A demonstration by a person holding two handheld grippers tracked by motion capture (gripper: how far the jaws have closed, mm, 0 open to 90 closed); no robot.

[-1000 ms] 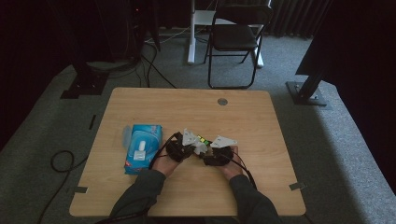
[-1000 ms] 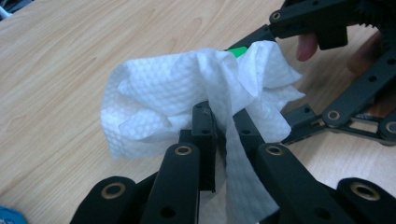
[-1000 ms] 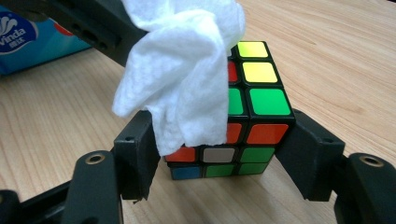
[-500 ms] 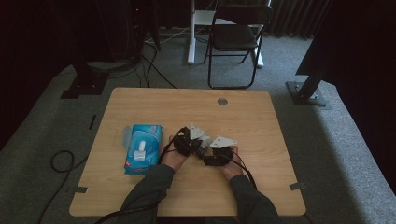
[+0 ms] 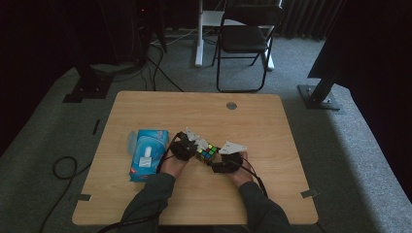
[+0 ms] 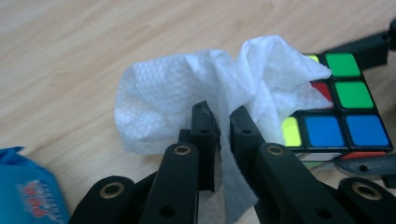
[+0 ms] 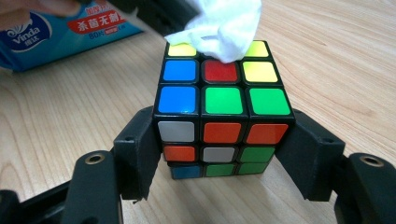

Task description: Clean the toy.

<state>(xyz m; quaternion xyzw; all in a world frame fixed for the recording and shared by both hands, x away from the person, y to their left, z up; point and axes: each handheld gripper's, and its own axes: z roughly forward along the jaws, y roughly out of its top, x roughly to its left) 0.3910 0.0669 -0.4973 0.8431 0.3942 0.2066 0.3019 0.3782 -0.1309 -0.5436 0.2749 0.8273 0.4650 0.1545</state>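
Right tool (image 7: pixel 224 154) clamps a multicoloured plastic puzzle cube (image 7: pixel 222 112) by two opposite sides, jaws standing wide around it, cube resting on the light wooden surface (image 5: pixel 252 121) near the person's edge; likely held so it stays put during wiping. Left tool (image 6: pixel 219 123) has its jaws nearly closed, pinching a crumpled white wet wipe (image 6: pixel 187 93) whose bunched end lies on the cube's top face, likely so the loose end can rub the stickers. Blue pack of wipes (image 5: pixel 147 154) lies just left of the hands, within reach for a refill. The wipe covers part of the top face; the cube's far and bottom faces are hidden. In the high view the cube (image 5: pixel 207 153) is small, between both tools, detail hard to read.
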